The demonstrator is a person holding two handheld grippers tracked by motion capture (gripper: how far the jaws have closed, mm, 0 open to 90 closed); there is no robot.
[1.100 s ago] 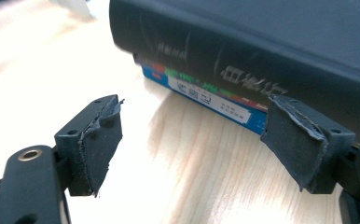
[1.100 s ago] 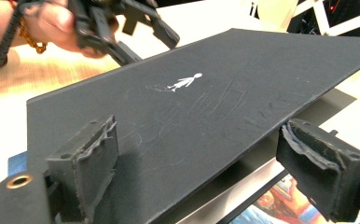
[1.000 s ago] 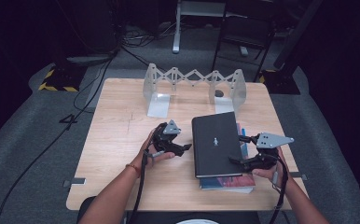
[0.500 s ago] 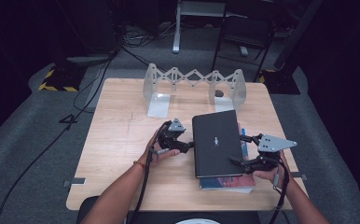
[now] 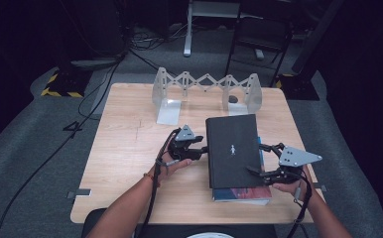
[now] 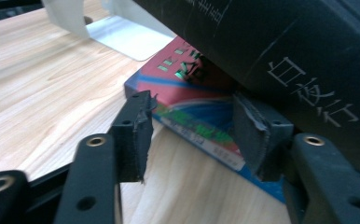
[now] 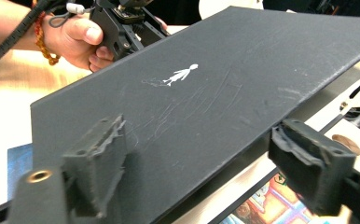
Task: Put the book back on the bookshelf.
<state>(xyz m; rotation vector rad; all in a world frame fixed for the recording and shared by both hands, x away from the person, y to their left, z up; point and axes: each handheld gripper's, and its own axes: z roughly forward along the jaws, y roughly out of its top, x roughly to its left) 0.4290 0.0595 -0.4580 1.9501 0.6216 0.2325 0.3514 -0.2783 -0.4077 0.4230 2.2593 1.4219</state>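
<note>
Large black hardcover book (image 5: 233, 150) lying on a colourful paperback book (image 5: 244, 193) on the pale wooden worktop (image 5: 125, 148), left tool (image 5: 203, 150) spread wide at its left edge, right tool (image 5: 259, 158) spread wide at its right edge, grey folding rack (image 5: 204, 87) behind

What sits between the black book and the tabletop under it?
A colourful book lies flat on the wooden table, directly under the black book. The high view shows its near edge poking out; the left gripper view shows its blue-and-red cover beneath the black book's spine.
</note>
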